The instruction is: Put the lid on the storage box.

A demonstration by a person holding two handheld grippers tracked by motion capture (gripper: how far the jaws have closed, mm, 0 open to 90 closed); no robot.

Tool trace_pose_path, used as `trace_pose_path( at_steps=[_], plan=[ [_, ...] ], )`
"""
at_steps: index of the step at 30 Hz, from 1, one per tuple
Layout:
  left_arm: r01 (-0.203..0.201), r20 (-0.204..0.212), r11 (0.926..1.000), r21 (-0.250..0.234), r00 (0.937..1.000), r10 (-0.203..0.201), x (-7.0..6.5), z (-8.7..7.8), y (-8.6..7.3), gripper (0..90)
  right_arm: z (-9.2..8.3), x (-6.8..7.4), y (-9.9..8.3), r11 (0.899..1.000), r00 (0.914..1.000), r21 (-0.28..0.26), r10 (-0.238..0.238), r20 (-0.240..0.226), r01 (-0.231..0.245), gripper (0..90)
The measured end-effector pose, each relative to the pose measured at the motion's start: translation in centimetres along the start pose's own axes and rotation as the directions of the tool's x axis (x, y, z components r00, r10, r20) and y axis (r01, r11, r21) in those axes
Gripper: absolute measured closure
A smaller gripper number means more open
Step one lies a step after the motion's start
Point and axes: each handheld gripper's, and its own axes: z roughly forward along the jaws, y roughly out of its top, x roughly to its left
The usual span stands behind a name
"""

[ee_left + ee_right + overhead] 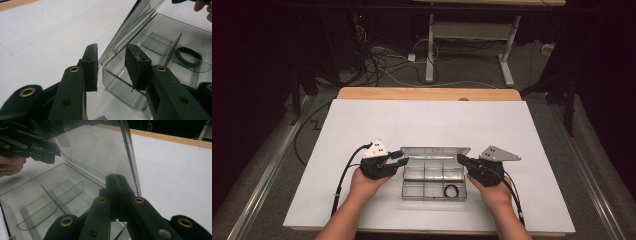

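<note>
With the left gripper (111, 67) released astride the clear compartment box (434, 186) wall and the right gripper (120, 195) clenched empty beside the raised lid (435, 151) at twelve o'clock, a nudge could slam it shut.

A clear box (433, 181) sits on the table (427, 120) near its front edge, its lid (435, 152) standing up along the far side. A ring (451, 190) lies in its front right compartment. The left gripper (398, 158) is at the box's left end, the right gripper (461, 159) at its right end.

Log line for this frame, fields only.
left gripper: open beside box corner | right gripper: shut at lid edge | lid: raised | ring: inside box
</note>
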Motion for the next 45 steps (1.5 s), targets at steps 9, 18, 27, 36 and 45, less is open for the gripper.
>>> trace_pose_path(
  at_steps=[9,18,27,36,45],
  plan=[
    [0.034,0.011,0.9992,0.023,0.9994,-0.034,-1.2,-1.4,-1.4,66.4,-0.3,0.4,-0.5,1.0,1.0,0.006,-0.006,0.0,0.006,90.0],
    [0.049,0.091,0.9987,-0.017,0.9948,-0.047,-2.9,-2.1,-1.5,87.9,-0.9,1.0,-1.1,1.0,0.9999,0.012,-0.014,-0.003,0.014,90.0],
    [0.03,0.118,0.9993,-0.023,0.9927,-0.027,-3.6,-1.9,-1.3,87.9,-1.4,1.6,-1.7,0.999,0.9996,0.02,-0.025,-0.011,0.025,90.0],
    [0.021,0.126,0.9995,-0.022,0.9919,-0.018,-4.0,-1.7,-1.3,87.9,-1.8,2.0,-2.4,0.999,0.9995,0.036,-0.031,-0.008,0.031,90.0],
    [0.021,0.131,0.9998,-0.005,0.9912,-0.02,-4.3,-1.6,-1.6,87.9,-2.4,2.0,-3.2,0.999,0.9997,0.044,-0.023,-0.001,0.023,90.0]
  ],
)
